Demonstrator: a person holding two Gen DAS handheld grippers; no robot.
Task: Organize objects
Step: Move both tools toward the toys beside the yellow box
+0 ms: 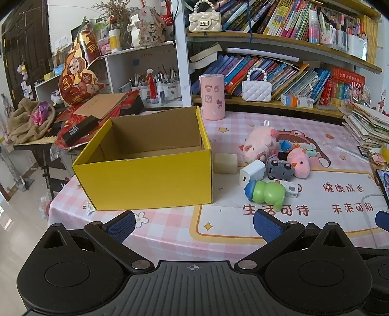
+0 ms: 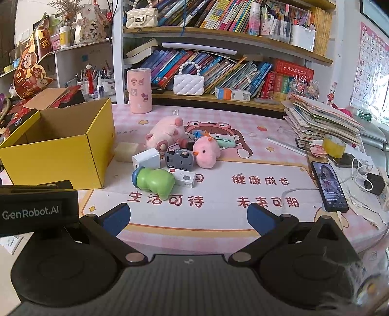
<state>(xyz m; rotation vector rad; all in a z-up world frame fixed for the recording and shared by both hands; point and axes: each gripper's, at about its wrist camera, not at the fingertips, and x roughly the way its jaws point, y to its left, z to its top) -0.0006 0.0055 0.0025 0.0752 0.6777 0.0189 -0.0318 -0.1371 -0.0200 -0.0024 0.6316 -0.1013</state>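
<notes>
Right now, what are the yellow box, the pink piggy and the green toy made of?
The yellow box looks like cardboard: matte yellow outside, plain brown inside, with folded corners. The pink piggy looks like soft plush fabric, fuzzy and rounded. The green toy seems to be smooth plastic or rubbery vinyl, since it shines a little; which one I cannot tell.

A white quilted purse (image 2: 188,83) with a pearl handle sits on the lower bookshelf (image 2: 218,97) in front of leaning books, and a cream purse (image 2: 141,17) sits on the shelf above. A pink cylinder (image 2: 139,90) stands upright at the back of the surface (image 2: 267,136). A lit phone (image 2: 328,186) lies at the right, near a stack of papers (image 2: 323,119).
</notes>
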